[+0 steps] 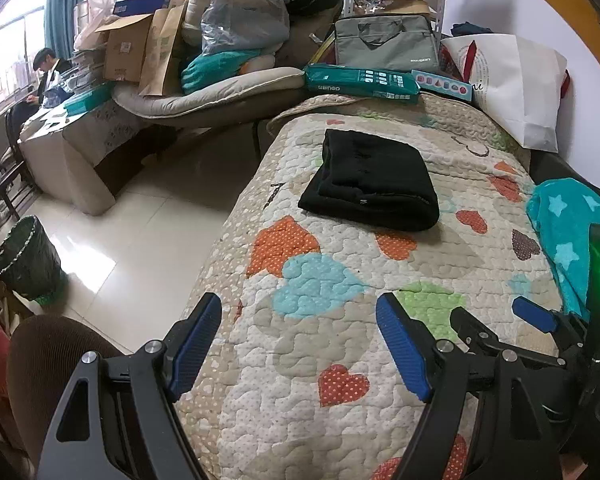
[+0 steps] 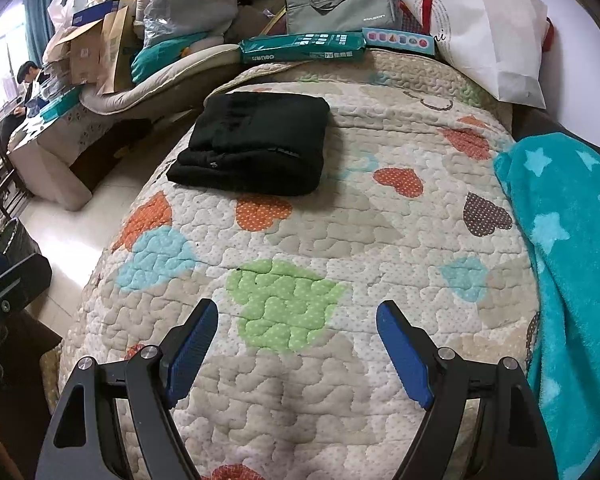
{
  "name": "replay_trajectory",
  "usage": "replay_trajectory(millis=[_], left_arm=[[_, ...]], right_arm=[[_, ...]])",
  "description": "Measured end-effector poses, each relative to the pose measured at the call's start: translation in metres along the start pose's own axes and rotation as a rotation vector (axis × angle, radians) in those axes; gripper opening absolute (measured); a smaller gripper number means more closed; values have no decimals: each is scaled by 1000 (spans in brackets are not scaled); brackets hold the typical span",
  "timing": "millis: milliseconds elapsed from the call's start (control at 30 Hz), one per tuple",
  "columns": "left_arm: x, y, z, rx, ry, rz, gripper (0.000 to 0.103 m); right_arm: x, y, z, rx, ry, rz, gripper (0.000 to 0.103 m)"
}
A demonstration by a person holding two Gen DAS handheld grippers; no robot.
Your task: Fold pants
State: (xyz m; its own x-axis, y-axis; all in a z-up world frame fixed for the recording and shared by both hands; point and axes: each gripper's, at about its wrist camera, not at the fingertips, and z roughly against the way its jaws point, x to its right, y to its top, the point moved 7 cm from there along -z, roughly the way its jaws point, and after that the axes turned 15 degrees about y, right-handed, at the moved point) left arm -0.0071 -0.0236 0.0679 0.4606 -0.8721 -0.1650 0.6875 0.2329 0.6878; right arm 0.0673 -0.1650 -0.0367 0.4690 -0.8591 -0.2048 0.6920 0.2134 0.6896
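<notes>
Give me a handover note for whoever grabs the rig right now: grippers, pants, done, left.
Left gripper: open, empty, above the near part of the quilt.
Right gripper: open, empty, beside the left one, also above the quilt.
Black pants: folded into a compact stack on the far part of the quilt, towards its left edge, clear of both grippers.
Done: the fold looks complete.
Left: probably nothing beyond tidying an edge; the stack's far side cannot be judged from here.
</notes>
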Motion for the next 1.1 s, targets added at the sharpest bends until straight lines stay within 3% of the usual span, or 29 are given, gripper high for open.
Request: replay_trajectory(millis=[433,767,1100], left_arm=[[1,-2,-3,-10,0,-3,79],[2,0,3,42,6,-13,79],[0,1,3,35,4,-6,79]], right_arm=[[-2,0,0,1,0,5,86],[-11,3,3,25,-13,42,86],[-11,2,2,24,-12,44,86]])
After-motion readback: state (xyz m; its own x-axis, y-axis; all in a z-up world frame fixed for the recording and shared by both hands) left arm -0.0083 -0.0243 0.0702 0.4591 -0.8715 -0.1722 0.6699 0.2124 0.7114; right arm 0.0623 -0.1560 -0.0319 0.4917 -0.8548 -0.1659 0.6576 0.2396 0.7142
